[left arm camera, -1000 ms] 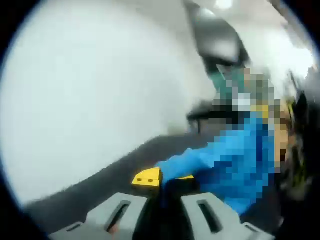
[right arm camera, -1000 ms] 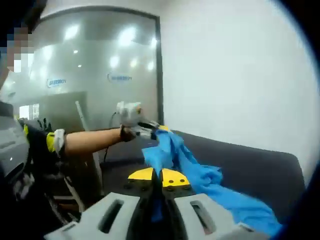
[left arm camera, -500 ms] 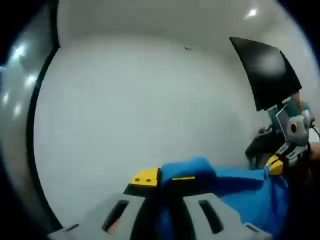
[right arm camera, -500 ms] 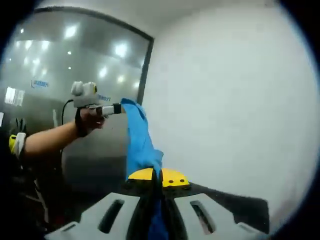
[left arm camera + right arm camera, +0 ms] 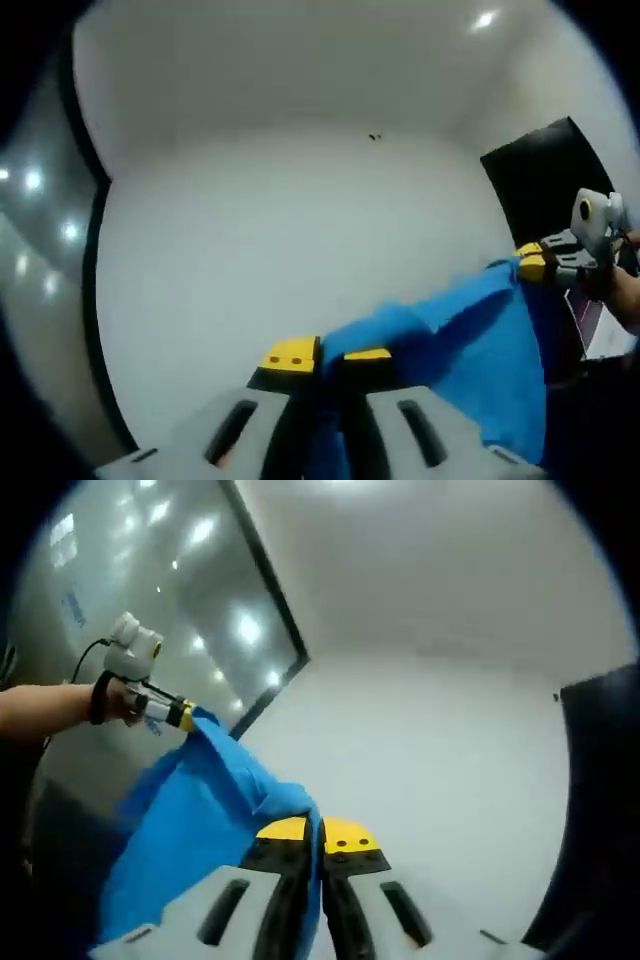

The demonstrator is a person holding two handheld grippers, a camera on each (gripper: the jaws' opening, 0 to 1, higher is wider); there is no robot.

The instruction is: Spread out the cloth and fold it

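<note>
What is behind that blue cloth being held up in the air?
Behind the blue cloth are a white wall and a glass partition. Whatever lies directly behind the cloth is covered.

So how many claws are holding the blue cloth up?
2. The left claw pinches one part of the bright blue fabric cloth, and the right claw pinches another, so the cloth hangs stretched between them in the air.

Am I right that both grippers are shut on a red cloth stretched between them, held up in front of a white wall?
Not quite: the cloth is blue, not red, as the right gripper view shows. The rest holds: the left gripper and right gripper are each shut on it, with the cloth stretched between them before a white wall.
</note>
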